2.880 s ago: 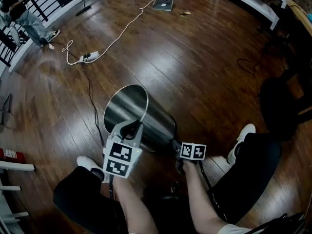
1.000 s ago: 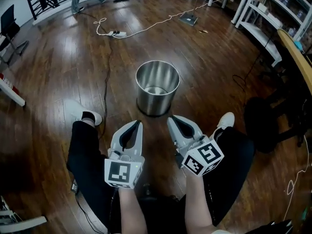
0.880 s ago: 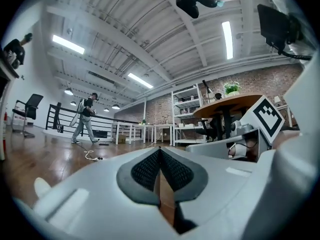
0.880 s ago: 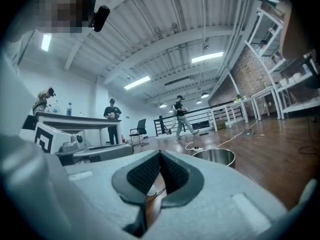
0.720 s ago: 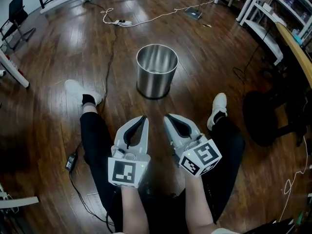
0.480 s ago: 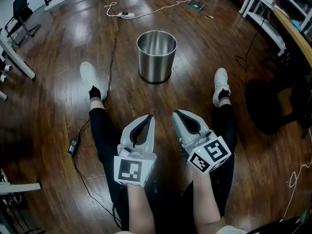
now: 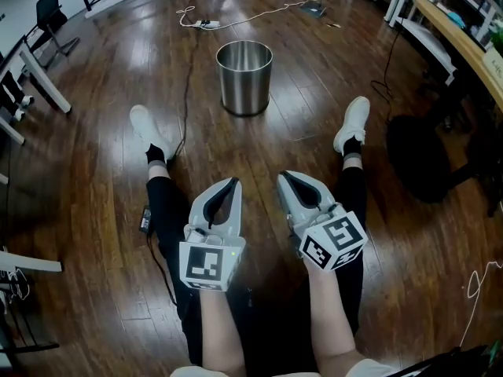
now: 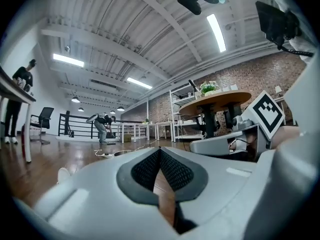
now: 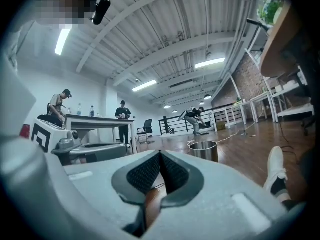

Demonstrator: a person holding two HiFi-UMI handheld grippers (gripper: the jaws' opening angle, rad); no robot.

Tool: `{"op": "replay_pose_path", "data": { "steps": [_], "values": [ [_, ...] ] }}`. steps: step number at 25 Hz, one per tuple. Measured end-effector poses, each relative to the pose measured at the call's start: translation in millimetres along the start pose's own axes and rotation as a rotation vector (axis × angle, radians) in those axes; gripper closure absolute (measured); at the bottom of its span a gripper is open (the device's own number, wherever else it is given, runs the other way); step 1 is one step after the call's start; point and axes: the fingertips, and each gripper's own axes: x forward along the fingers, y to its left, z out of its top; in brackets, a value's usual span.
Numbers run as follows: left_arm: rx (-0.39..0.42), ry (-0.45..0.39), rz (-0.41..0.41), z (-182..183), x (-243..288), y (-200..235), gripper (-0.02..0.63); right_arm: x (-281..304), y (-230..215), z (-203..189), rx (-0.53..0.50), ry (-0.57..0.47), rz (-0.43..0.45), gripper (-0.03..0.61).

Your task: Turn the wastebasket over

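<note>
The steel wastebasket (image 7: 244, 75) stands upright on the wooden floor, open end up, well ahead of both grippers; it also shows in the right gripper view as a small wastebasket (image 9: 204, 150) in the distance. My left gripper (image 7: 235, 181) and right gripper (image 7: 282, 176) are held side by side above the person's lap, pointing level toward the basket. Both are shut with nothing between their jaws. The left gripper (image 8: 160, 150) and right gripper (image 9: 160, 154) show their pads meeting in their own views.
The person's legs and white shoes (image 7: 147, 132) (image 7: 353, 122) stretch out on either side of the basket's line. A cable and power strip (image 7: 207, 23) lie beyond it. A black office chair (image 7: 428, 151) and desk (image 7: 460, 38) stand at the right, a table leg (image 7: 39, 77) at the left.
The basket went from lying on its side in my grippers to standing upright. Over the last second both shut grippers drew back from it, so it now sits farther away.
</note>
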Motion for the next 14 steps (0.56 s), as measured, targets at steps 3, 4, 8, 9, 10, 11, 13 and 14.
{"op": "replay_pose_path", "data": {
  "steps": [3,4,8,9,10,11,13,14],
  "values": [
    [-0.01,0.01,-0.026,-7.0,-12.6,-19.5,0.597,-21.5,-0.1,-10.4,-0.001,-0.005,-0.005,0.586],
    [-0.01,0.015,-0.026,-8.3,-16.0,-24.5,0.597,-26.0,-0.7,-16.9,0.003,0.007,-0.011,0.586],
    [0.016,-0.019,0.03,14.1,-31.3,-33.2,0.597,-50.1,-0.9,-12.6,0.029,0.002,-0.034,0.586],
    [0.009,-0.046,0.046,24.2,-33.9,-36.7,0.597,-57.8,-1.6,-4.8,0.022,-0.015,-0.034,0.586],
    [-0.002,-0.07,0.058,32.4,-35.7,-41.9,0.597,-66.0,-2.4,2.3,0.013,-0.031,-0.033,0.586],
    [-0.01,-0.086,0.065,38.0,-36.8,-48.6,0.597,-74.4,-3.4,8.0,0.005,-0.044,-0.033,0.586],
    [-0.014,-0.098,0.066,43.5,-37.1,-65.0,0.597,-91.1,-6.6,15.4,-0.005,-0.06,-0.033,0.586],
    [-0.014,-0.1,0.064,45.2,-37.0,-73.7,0.597,-99.4,-8.4,18.3,-0.01,-0.066,-0.034,0.586]
  ]
}}
